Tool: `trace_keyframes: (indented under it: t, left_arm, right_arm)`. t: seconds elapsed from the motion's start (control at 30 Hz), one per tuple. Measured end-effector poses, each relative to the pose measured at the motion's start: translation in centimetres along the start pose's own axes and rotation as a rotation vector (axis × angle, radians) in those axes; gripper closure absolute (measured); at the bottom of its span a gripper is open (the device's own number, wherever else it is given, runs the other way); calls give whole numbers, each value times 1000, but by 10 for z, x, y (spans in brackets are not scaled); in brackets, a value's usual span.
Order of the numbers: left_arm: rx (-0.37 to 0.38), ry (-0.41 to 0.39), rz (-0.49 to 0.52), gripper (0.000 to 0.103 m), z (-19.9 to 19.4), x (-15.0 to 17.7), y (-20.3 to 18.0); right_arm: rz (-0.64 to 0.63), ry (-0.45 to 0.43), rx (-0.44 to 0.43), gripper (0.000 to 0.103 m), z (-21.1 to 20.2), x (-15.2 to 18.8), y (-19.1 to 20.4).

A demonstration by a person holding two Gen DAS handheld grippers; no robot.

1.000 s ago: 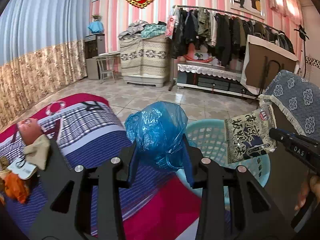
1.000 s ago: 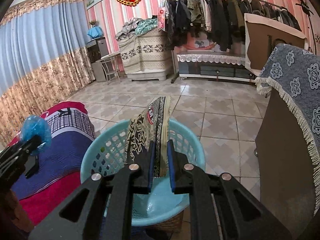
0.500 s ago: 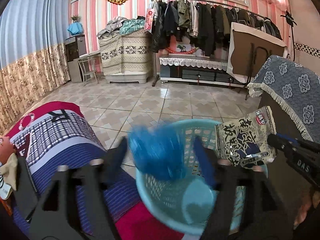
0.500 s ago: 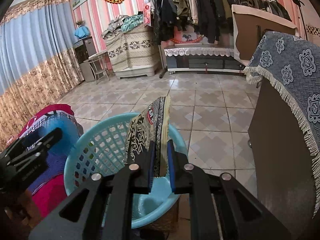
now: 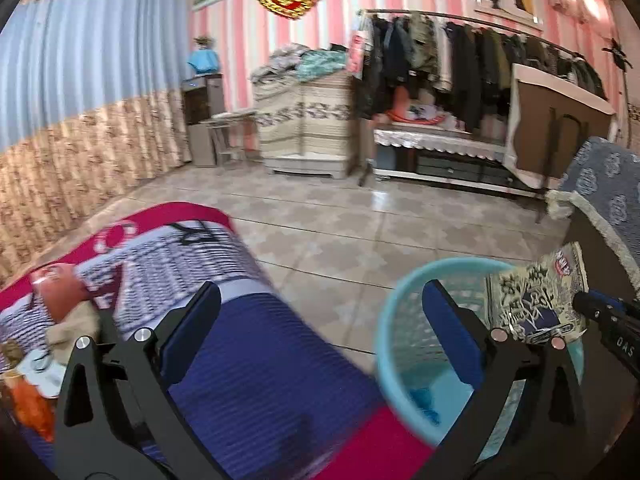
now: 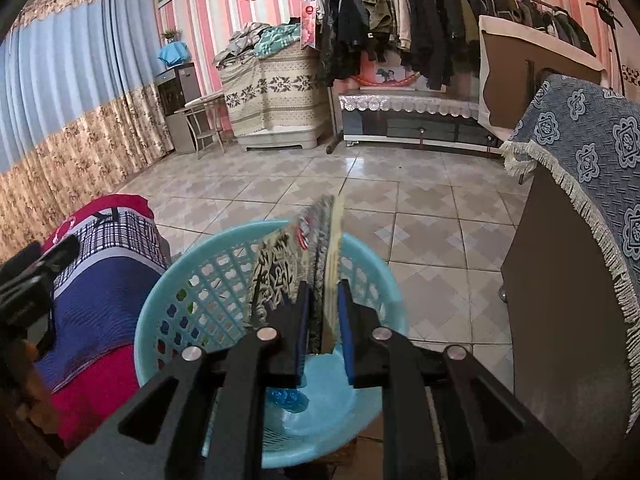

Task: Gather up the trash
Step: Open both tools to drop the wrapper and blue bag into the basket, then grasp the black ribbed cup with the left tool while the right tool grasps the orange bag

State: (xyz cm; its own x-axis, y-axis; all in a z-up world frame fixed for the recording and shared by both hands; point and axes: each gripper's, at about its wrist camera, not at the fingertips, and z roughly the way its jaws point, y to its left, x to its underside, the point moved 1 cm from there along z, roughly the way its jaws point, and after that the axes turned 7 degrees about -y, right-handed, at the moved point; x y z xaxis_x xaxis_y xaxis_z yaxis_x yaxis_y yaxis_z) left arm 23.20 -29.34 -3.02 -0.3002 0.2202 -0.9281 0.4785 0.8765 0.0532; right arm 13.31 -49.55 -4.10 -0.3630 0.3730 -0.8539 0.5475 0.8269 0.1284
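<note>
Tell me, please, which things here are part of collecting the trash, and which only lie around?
Part of the job:
- light blue basket
- blue plastic bag in its bottom
- printed wrapper, in the right tongs
- left tongs, open, empty

Lying around:
- clothes rack
- striped blanket
- curtains

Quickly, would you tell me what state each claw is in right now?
Left claw: open, empty, jaws just opened.
Right claw: shut on the packet over the basket.
</note>
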Motion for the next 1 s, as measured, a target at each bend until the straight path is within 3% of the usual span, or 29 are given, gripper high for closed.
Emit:
trace_keyframes:
  t: [0.07,0.17,0.43,0.83,1.0]
  left_arm:
    - [-27,-6,-6,6,-9,1,12]
    - [-71,-12,-14,6,-23,3,30]
    - [-134,-19,-86,6,-67,10,82]
    - [-270,-26,-164,5,-138,26,156]
    - [-342,-21,-187,5,-170,41,191]
  right_arm:
    - [-10,-2,-9,85,3,0,10]
    - [-31,-3,-12,49,8,0,20]
    - [-49,-54,-11,11,-2,-3,33]
    - [-97,-113,-60,8,-37,-6,69]
    - [-123,-143,-118,7,-58,0,93]
